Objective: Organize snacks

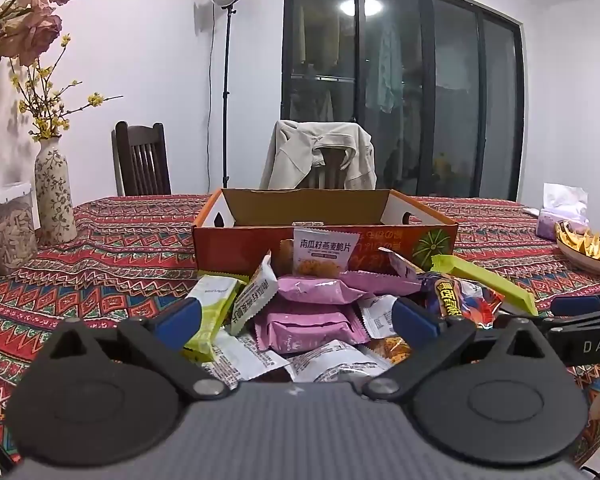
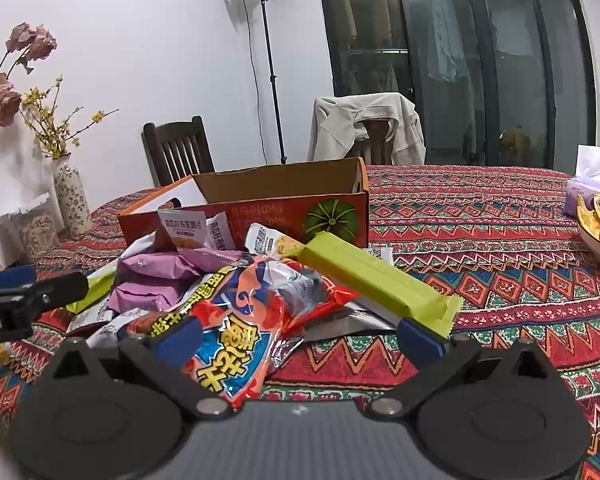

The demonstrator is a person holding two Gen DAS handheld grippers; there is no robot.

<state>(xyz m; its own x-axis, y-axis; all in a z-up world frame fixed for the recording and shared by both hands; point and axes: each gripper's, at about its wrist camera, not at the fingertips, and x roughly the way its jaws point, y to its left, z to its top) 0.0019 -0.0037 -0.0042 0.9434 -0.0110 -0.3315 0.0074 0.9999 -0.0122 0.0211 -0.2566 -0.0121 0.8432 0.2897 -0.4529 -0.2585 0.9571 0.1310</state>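
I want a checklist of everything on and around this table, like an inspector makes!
Surface: table with a red patterned cloth.
Job's things: loose heap of snack packets in front of an open orange cardboard box; pink packets, a long green bar, a red and blue packet. The box's inside is hidden.
Clutter: flowered vase, clear jar, bowl of yellow chips, tissue pack.
Grippers: left gripper open over the heap; right gripper open, red and blue packet lying between its fingers, not pinched.
Cables: a cord hangs down beside the lamp stand.
Surroundings: two chairs, one with a beige jacket; dark glass doors.
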